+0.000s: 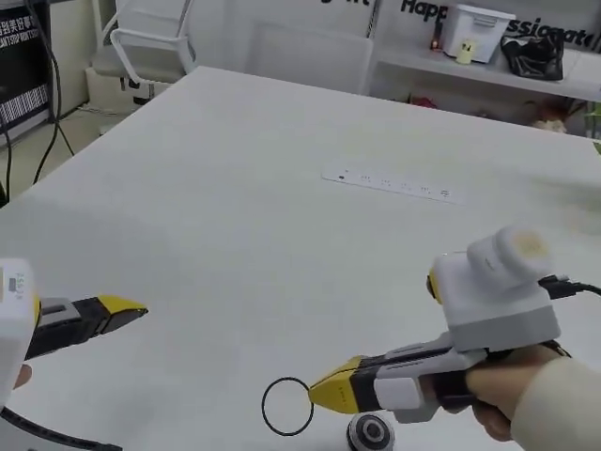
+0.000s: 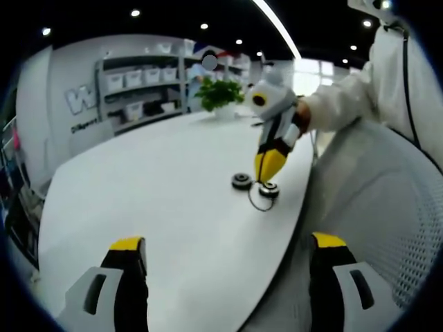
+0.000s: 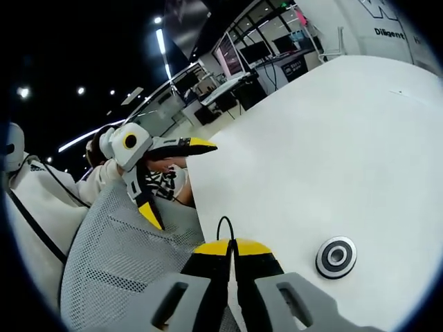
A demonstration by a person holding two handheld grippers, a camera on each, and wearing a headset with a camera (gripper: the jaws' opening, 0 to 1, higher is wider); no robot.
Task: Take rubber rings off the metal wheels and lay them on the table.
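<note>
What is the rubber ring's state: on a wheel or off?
Off: the right gripper pinches the rubber ring beside a metal wheel.

Wide white table [image 1: 235, 169], with a white power strip [image 1: 392, 183] flat toward its far side. Past the far-left corner, a white chair [image 1: 150, 42] and dark cables [image 1: 52, 122] down to a pale floor. Behind, a wall shelf [image 1: 423, 64] with a lidded white bin [image 1: 479, 30] and a black bag [image 1: 531, 52]. Elsewhere, white shelving with storage boxes [image 2: 142, 90], a green potted plant [image 2: 220, 93], a dark ceiling with strip lights [image 2: 277, 28], and a grey mesh chair back [image 3: 118, 263].
</note>
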